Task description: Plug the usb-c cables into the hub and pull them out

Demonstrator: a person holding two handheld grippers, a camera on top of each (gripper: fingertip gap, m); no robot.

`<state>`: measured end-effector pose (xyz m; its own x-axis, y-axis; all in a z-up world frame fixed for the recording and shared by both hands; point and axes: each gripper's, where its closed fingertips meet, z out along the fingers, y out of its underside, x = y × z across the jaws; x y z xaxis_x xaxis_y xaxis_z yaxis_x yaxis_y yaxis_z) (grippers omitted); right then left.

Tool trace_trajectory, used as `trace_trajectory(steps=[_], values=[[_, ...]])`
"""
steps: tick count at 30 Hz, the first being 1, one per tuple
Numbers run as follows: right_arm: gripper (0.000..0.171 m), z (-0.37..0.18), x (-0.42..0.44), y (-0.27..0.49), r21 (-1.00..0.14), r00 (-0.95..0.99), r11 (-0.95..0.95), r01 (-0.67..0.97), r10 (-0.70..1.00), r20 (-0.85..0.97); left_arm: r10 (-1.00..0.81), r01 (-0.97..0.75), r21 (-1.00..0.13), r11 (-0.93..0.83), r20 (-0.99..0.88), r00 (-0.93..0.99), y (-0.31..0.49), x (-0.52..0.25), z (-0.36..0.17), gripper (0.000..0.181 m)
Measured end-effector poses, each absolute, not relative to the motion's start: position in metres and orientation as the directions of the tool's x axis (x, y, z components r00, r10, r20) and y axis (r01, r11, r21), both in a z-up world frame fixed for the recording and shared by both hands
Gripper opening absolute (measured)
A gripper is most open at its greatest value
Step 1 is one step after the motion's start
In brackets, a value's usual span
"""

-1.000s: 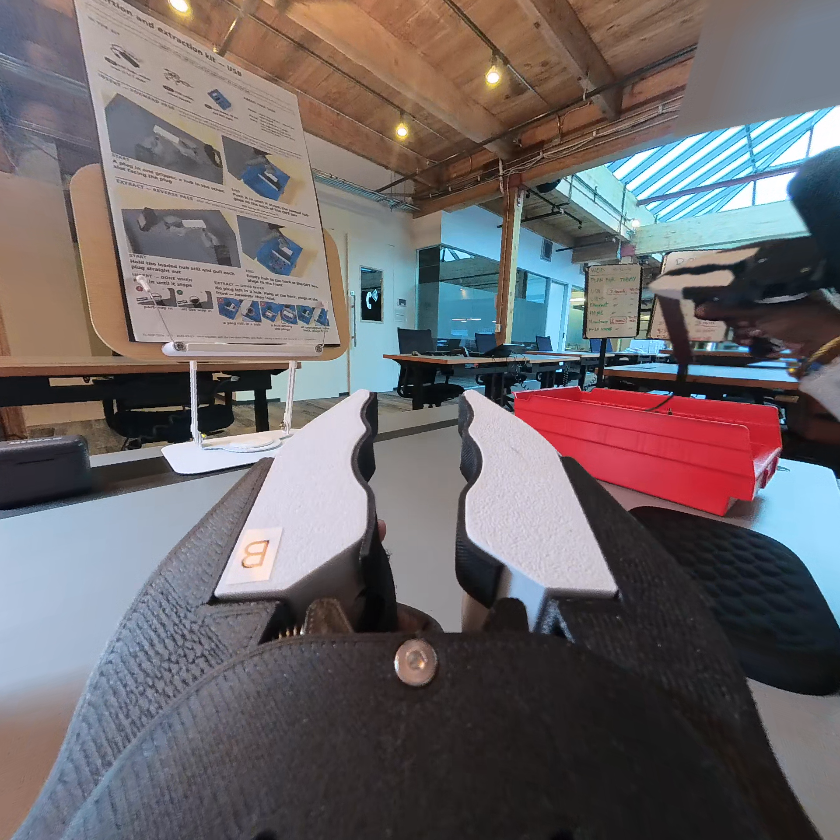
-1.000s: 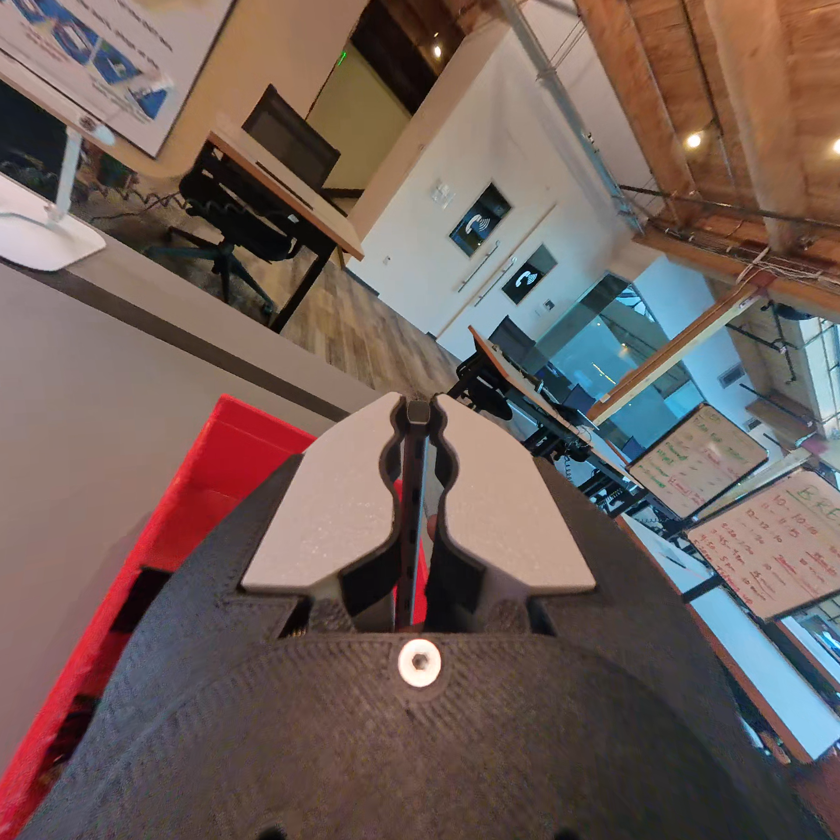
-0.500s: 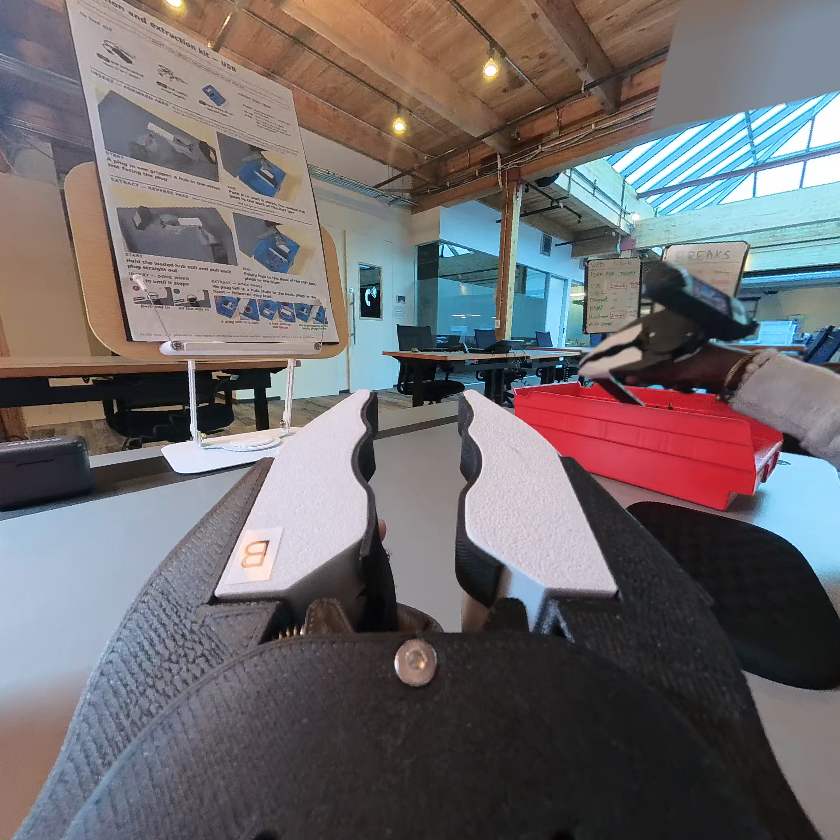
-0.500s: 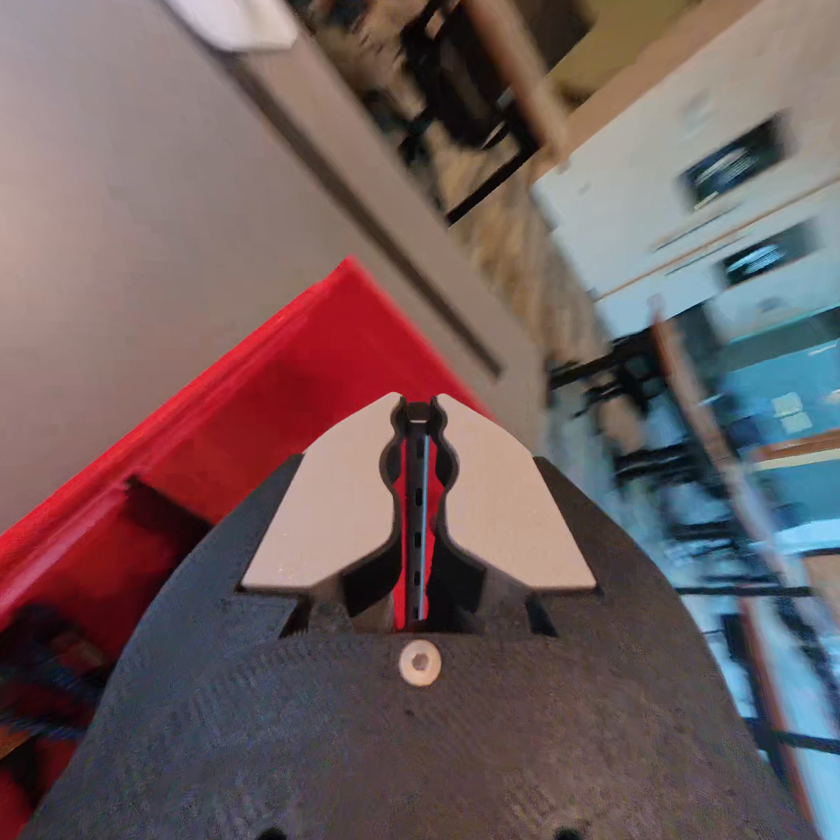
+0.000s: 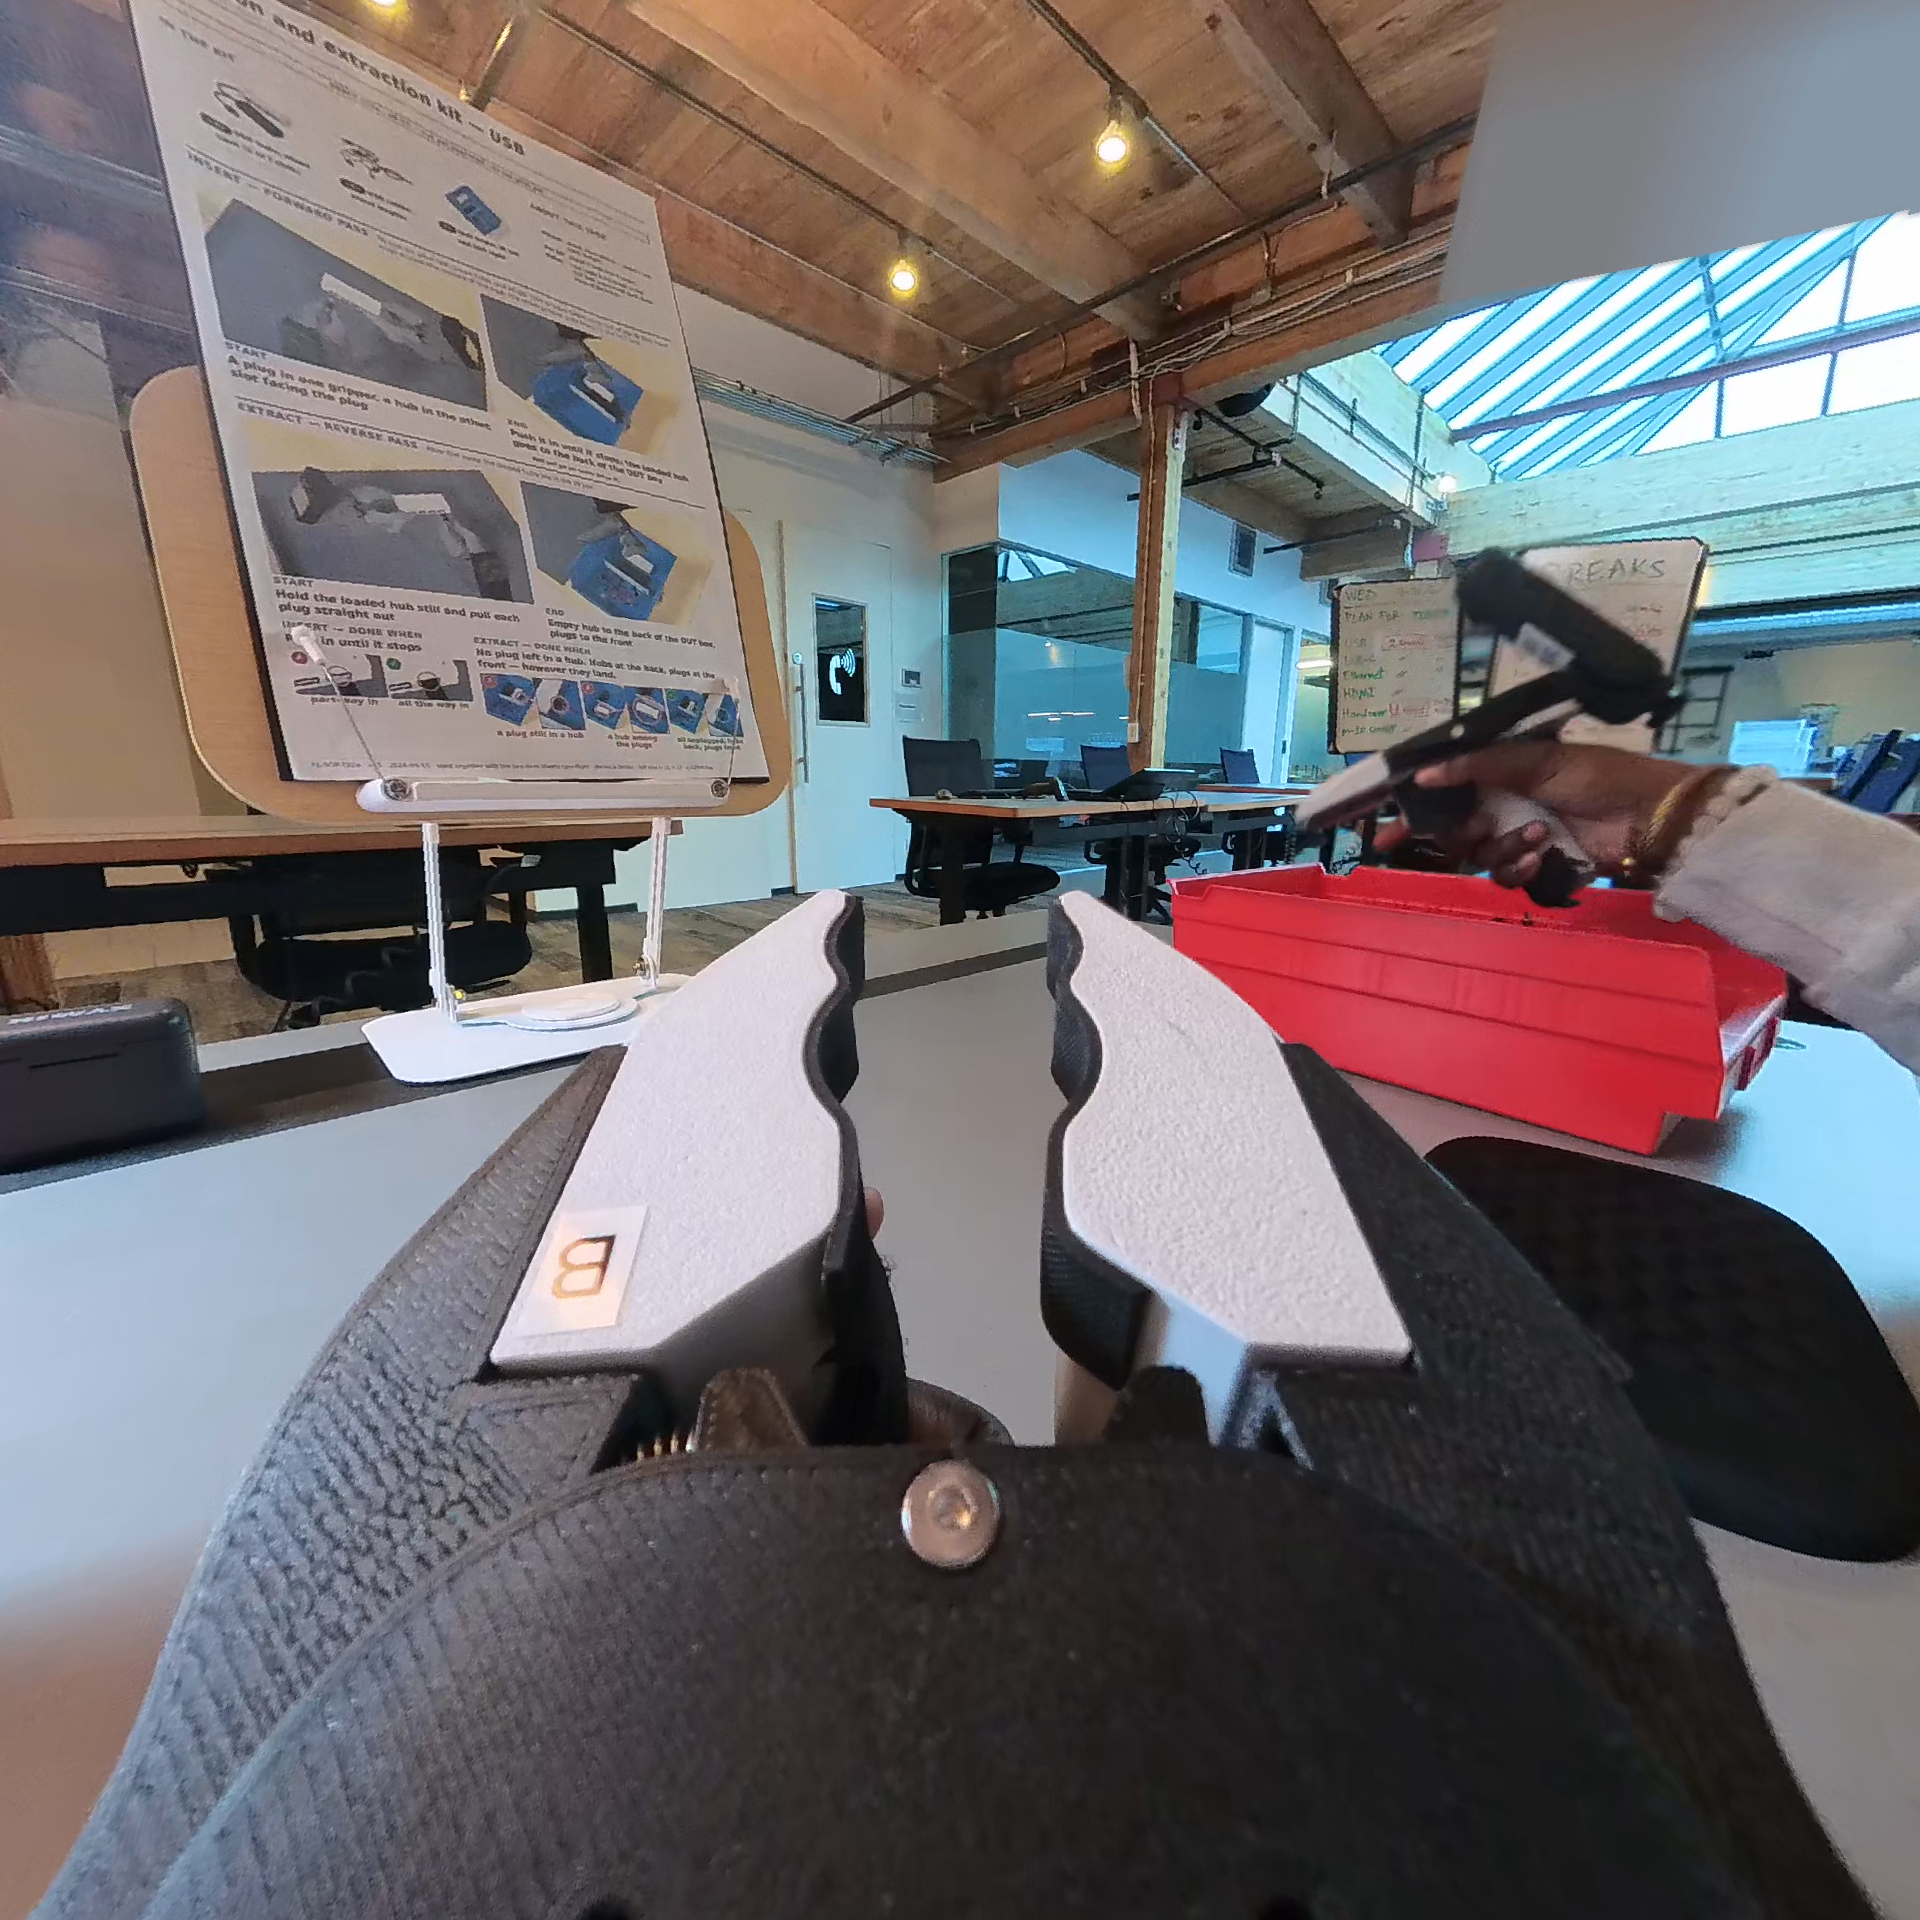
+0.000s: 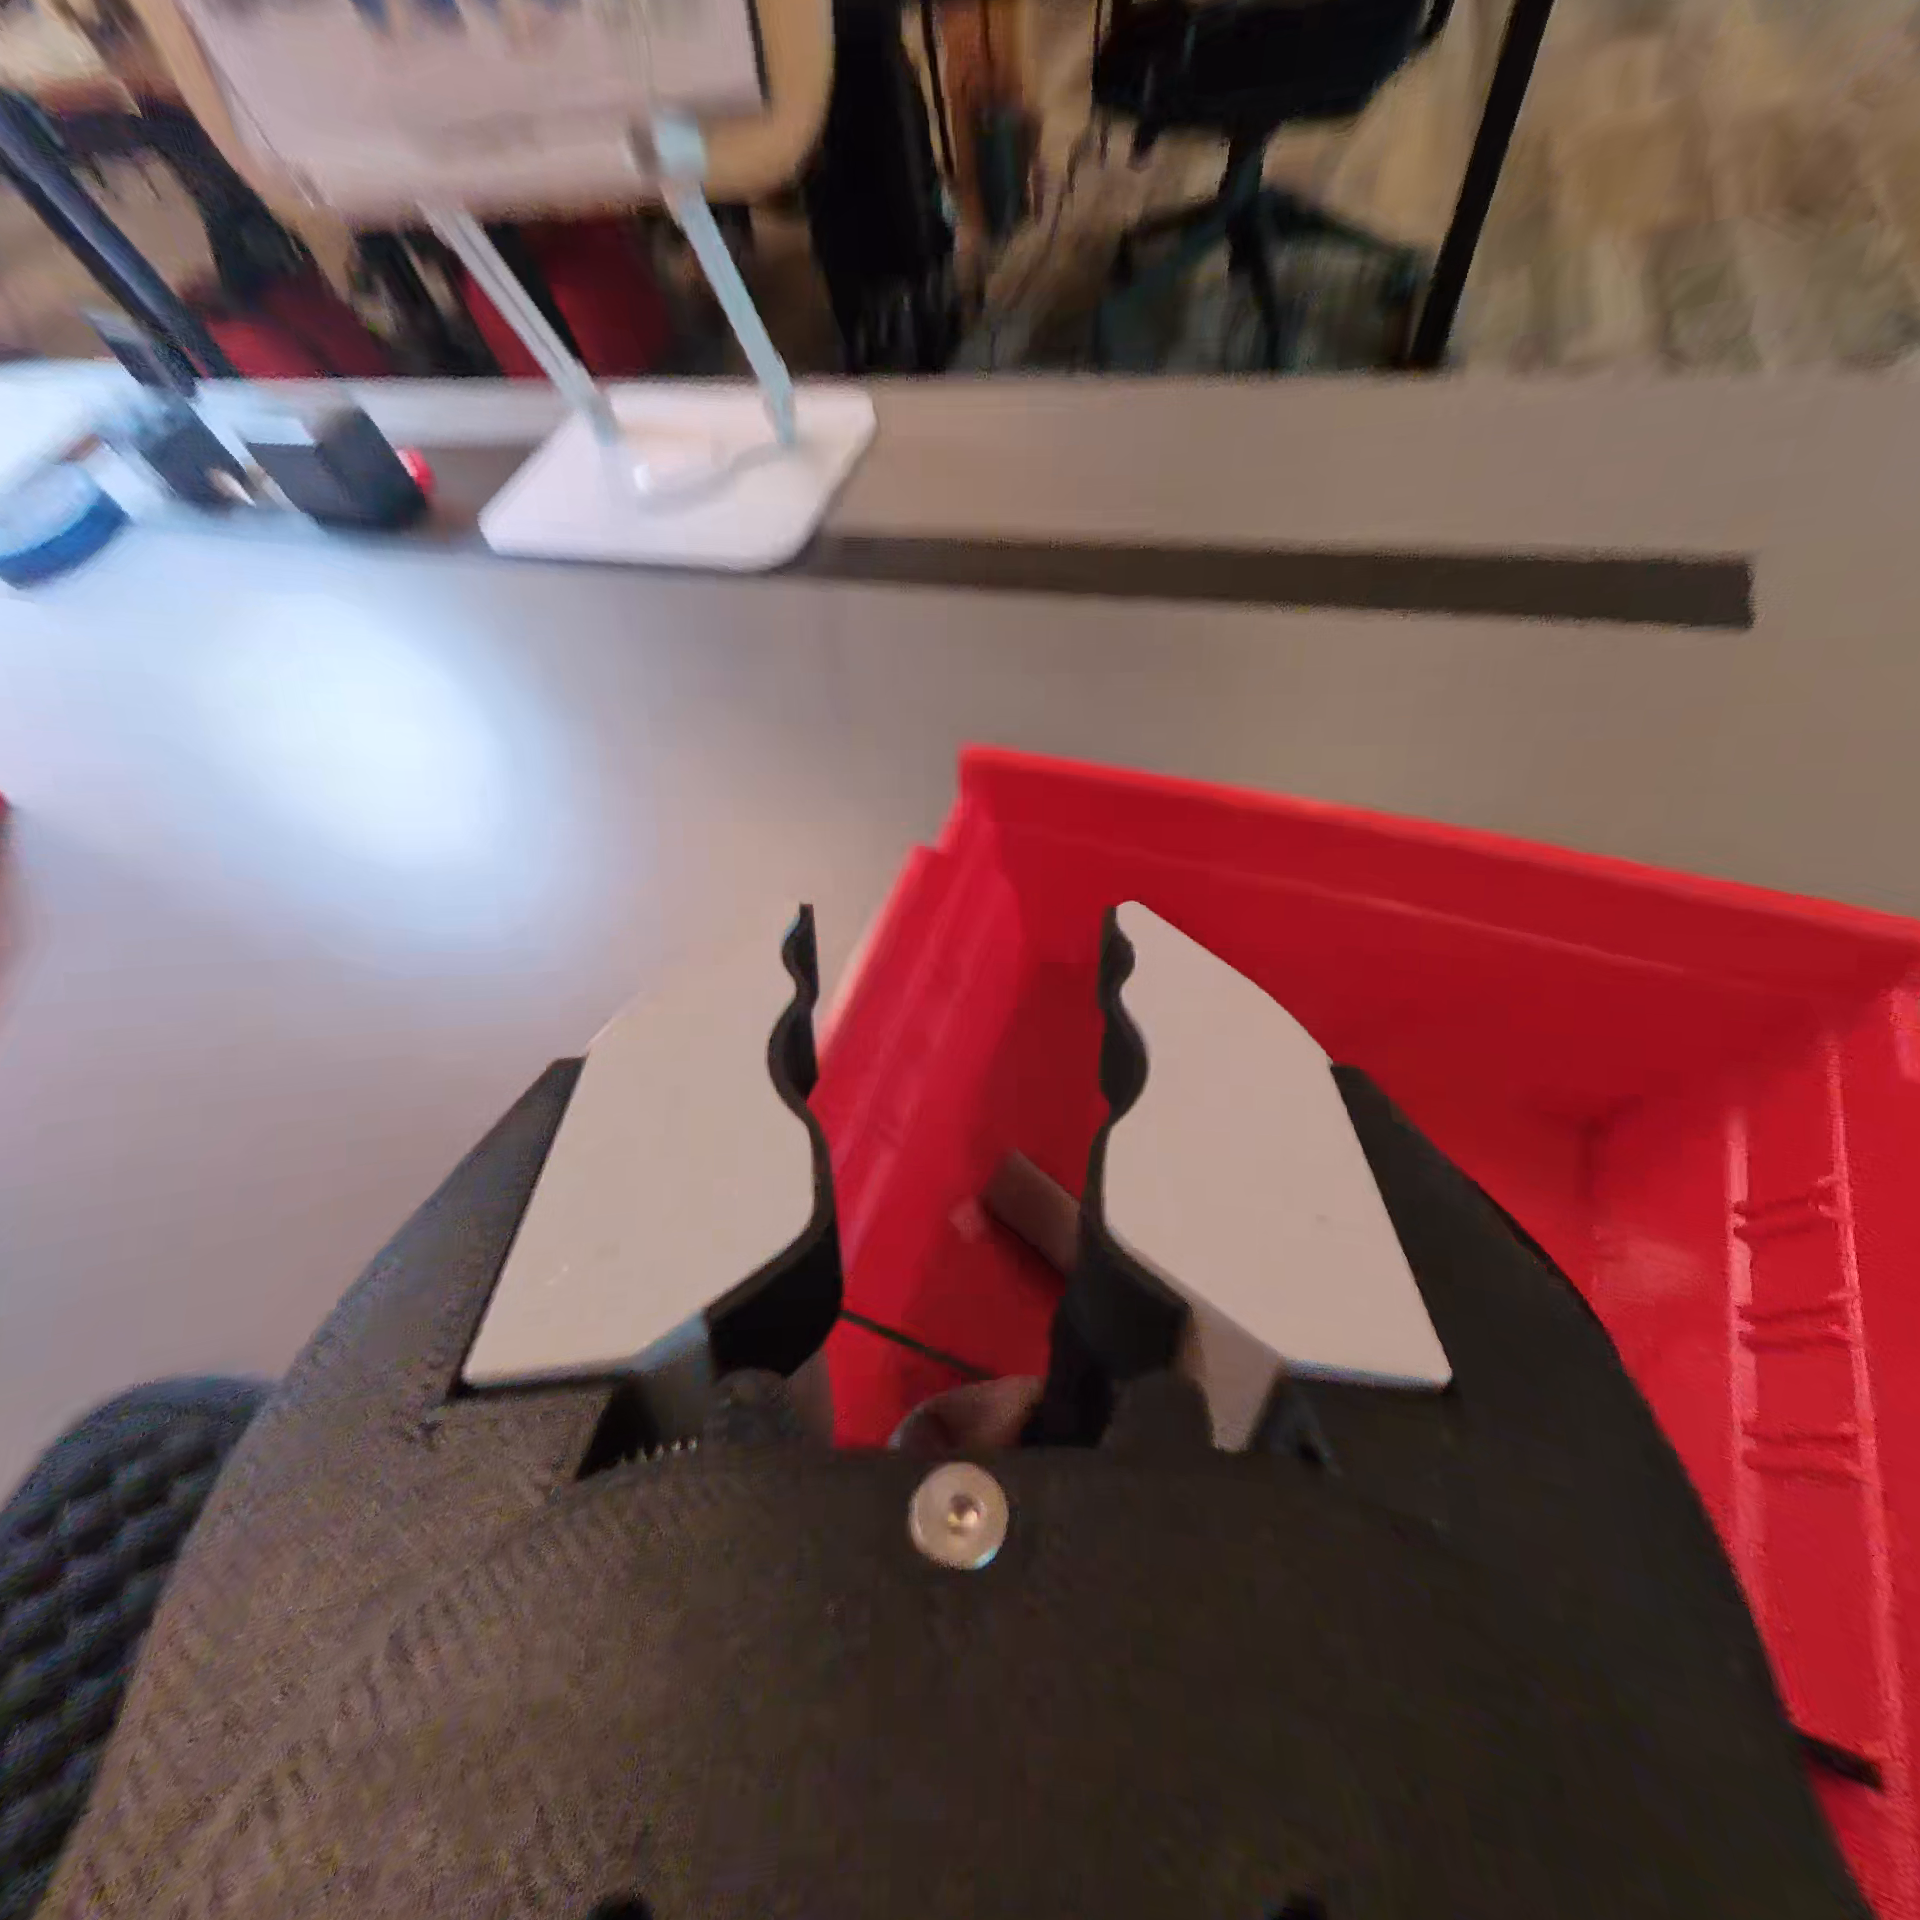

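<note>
Right tongs (image 6: 961, 935) gape over red bin (image 6: 1455, 935); its blurred contents unclear.

ceiling (image 5: 935, 135): wood beams w/ spotlights | skylight (image 5: 1683, 353) rt | bg: desks (image 5: 1060, 805) + office chairs (image 5: 966, 831) | floor (image 5: 717, 925): wood

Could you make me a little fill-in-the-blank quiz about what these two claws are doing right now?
1. The right claw hangs over a bin coloured ____.
2. The fingers of the right claw stand ____, gripping nothing.
3. The left claw, above the grey table, holds ____.
4. The instruction sheet rests on a white ____.

Missing words: red; open; nothing; stand
</note>
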<state>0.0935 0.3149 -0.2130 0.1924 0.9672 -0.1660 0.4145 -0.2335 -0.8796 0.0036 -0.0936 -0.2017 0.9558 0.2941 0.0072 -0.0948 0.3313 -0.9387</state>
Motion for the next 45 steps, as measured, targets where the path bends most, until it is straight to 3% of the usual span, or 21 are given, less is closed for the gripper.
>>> trace_trajectory(steps=[5, 9, 12, 16, 17, 18, 23, 24, 27, 28, 30, 32, 35, 38, 40, 43, 45], values=[[0.057, -0.129, 0.106, 0.22, -0.983, 0.024, -0.173, 0.057, 0.985, -0.172, 0.293, -0.109, -0.942, 0.317, -0.011, 0.956, -0.091, 0.006, -0.203, 0.035], [0.088, -0.1, 0.11, 0.135, -0.968, -0.105, -0.153, -0.2, 0.985, -0.134, 0.293, -0.116, -0.942, 0.316, -0.02, 0.956, -0.091, 0.007, -0.203, 0.034], [0.115, -0.114, 0.092, 0.105, -0.935, -0.1, -0.106, -0.338, 0.992, -0.077, 0.291, -0.122, -0.941, 0.316, -0.026, 0.956, -0.091, 0.008, -0.202, 0.034], [0.13, -0.172, 0.056, 0.079, -0.919, -0.147, -0.163, -0.358, 0.982, -0.117, 0.289, -0.131, -0.942, 0.31, -0.038, 0.956, -0.09, 0.009, -0.203, 0.035], [0.132, -0.188, 0.048, 0.073, -0.917, -0.177, -0.24, -0.318, 0.965, -0.191, 0.291, -0.133, -0.941, 0.31, -0.039, 0.956, -0.09, 0.009, -0.203, 0.035], [0.146, -0.196, 0.044, 0.056, -0.926, -0.257, -0.302, -0.227, 0.935, -0.243, 0.294, -0.134, -0.94, 0.314, -0.038, 0.955, -0.09, 0.009, -0.202, 0.035], [0.146, -0.197, 0.051, 0.04, -0.949, -0.207, -0.096, -0.301, 0.978, -0.033, 0.273, -0.164, -0.927, 0.337, -0.071, 0.959, -0.09, 0.017, -0.197, 0.048], [0.146, -0.197, 0.051, 0.038, -0.95, -0.199, -0.065, -0.304, 0.98, -0.004, 0.255, -0.142, -0.929, 0.341, -0.054, 0.965, -0.089, 0.019, -0.196, 0.05], [0.145, -0.196, 0.053, 0.037, -0.946, -0.167, 0.0, -0.323, 0.984, 0.057, 0.054, 0.134, -0.903, 0.409, 0.17, 0.984, -0.09, 0.039, -0.159, 0.054], [0.145, -0.195, 0.054, 0.037, -0.944, -0.158, 0.015, -0.329, 0.985, 0.071, 0.008, 0.167, -0.907, 0.386, 0.184, 0.983, -0.092, 0.048, -0.146, 0.062], [0.145, -0.192, 0.056, 0.038, -0.939, -0.153, 0.015, -0.344, 0.986, 0.072, 0.073, 0.036, -0.953, 0.301, 0.06, 0.995, -0.104, 0.054, -0.13, 0.069], [0.145, -0.19, 0.058, 0.041, -0.935, -0.151, -0.007, -0.355, 0.987, 0.05, 0.293, -0.199, -0.961, 0.191, -0.138, 0.946, -0.133, 0.033, -0.12, 0.07], [0.143, -0.187, 0.06, 0.044, -0.929, -0.141, -0.021, -0.369, 0.989, 0.034, 0.583, -0.3, -0.954, -0.032, -0.261, 0.769, -0.198, -0.027, -0.117, 0.07], [0.142, -0.187, 0.06, 0.042, -0.931, -0.146, -0.011, -0.365, 0.988, 0.045, 0.714, -0.208, -0.93, -0.302, -0.366, 0.597, -0.267, -0.095, -0.144, 0.07], [0.143, -0.189, 0.059, 0.039, -0.933, -0.155, 0.001, -0.36, 0.986, 0.061, 0.678, -0.069, -0.893, -0.445, -0.386, 0.626, -0.294, -0.126, -0.18, 0.066], [0.143, -0.188, 0.06, 0.036, -0.93, -0.159, 0.016, -0.367, 0.984, 0.079, 0.623, 0.139, -0.876, -0.462, -0.209, 0.754, -0.303, -0.146, -0.223, 0.06], [0.143, -0.188, 0.06, 0.037, -0.931, -0.164, 0.003, -0.366, 0.984, 0.067, 0.642, 0.198, -0.818, -0.54, -0.249, 0.725, -0.319, -0.166, -0.245, 0.059]])
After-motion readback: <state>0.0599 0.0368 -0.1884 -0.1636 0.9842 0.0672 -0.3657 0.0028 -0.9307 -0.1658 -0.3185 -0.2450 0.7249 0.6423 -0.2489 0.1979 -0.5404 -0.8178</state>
